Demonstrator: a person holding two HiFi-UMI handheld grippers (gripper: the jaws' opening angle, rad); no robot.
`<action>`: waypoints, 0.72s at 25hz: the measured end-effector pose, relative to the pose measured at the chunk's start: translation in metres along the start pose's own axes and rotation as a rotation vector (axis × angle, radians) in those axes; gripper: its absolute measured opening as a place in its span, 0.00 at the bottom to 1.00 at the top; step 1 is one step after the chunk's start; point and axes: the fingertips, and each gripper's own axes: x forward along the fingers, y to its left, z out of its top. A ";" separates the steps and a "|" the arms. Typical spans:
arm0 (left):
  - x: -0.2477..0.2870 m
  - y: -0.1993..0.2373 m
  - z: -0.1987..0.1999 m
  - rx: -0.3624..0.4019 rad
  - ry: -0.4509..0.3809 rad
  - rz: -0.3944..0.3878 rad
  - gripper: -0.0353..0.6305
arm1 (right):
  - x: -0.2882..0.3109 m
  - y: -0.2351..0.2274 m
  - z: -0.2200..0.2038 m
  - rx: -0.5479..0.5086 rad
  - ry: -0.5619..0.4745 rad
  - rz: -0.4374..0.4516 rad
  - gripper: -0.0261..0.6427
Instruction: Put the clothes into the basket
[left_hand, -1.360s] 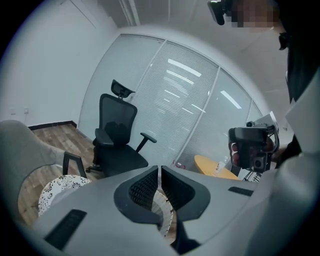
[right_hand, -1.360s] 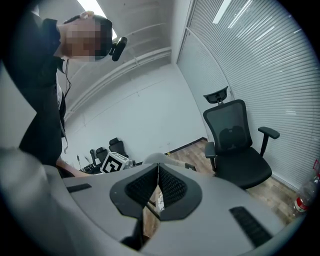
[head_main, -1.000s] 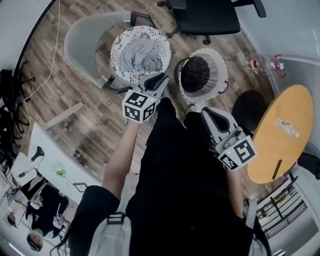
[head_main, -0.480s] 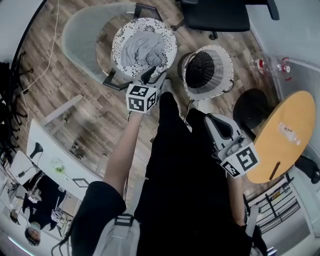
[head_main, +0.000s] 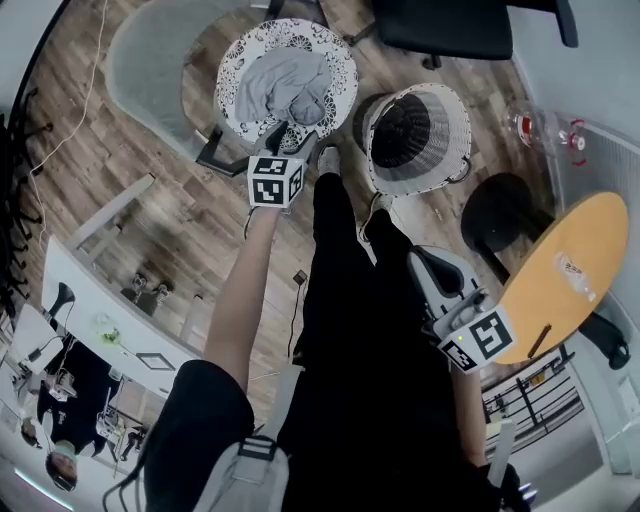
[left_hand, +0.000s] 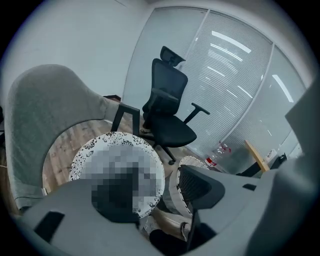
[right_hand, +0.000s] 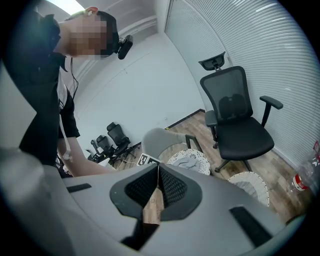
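One grey garment (head_main: 285, 92) lies crumpled inside a round basket (head_main: 232, 70) with a white rim printed in a black floral pattern; the basket stands on the wood floor just beside a grey curved-back chair (head_main: 140, 60). The left gripper (head_main: 289, 138) points down at the near rim of this basket. Its jaws are opening, partly apart, with nothing held between them. To the right, close to the patterned one, stands a second basket (head_main: 440, 165), white wicker with a dark inside. The right gripper (head_main: 425, 265) hangs low by the person's hip, well apart from both baskets, its two pads pressed together on nothing. Beyond the baskets is a black office chair (left_hand: 167, 115). A clear plastic bottle (head_main: 535, 128) with a red label lies by the glass wall; its print is too small to read. A round wooden table (head_main: 570, 300) stands at the right.
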 end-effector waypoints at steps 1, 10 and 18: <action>0.004 0.003 -0.004 0.002 0.011 0.005 0.46 | 0.002 0.000 -0.001 0.005 0.008 0.000 0.06; 0.045 0.038 -0.026 0.083 0.062 0.079 0.59 | 0.021 -0.009 -0.012 0.063 0.062 -0.016 0.06; 0.086 0.059 -0.043 0.197 0.143 0.128 0.66 | 0.025 -0.022 -0.018 0.151 0.085 -0.035 0.06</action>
